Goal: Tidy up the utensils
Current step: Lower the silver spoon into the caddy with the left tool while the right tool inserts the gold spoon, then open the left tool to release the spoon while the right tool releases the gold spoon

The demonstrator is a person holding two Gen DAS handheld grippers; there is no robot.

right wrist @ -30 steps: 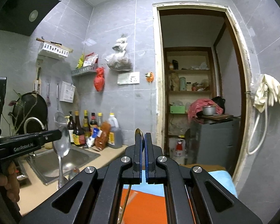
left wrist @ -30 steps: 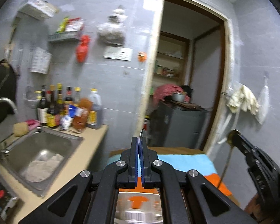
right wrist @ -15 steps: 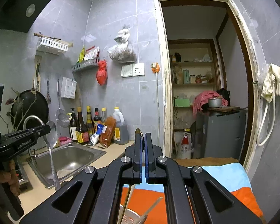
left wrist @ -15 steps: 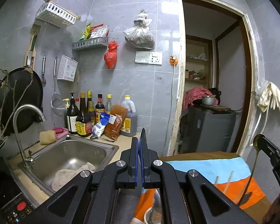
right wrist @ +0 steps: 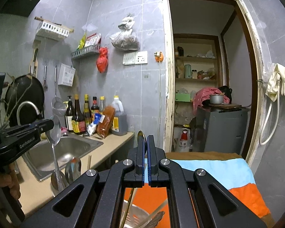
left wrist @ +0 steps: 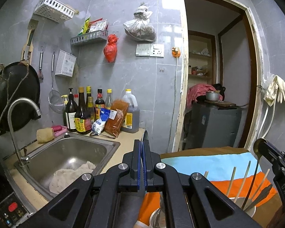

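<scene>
Silver spoon hangs upright, bowl up, clamped in left gripper; right gripper clamps gold spoon likewise

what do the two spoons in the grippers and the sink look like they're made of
Silver spoon in the left gripper: polished steel, apparently; its bowl mirrors the room.
Gold spoon in the right gripper: metal with a brassy gold finish, possibly plated; thin glossy handle.
Sink: brushed stainless steel, with dull grey reflections.
</scene>
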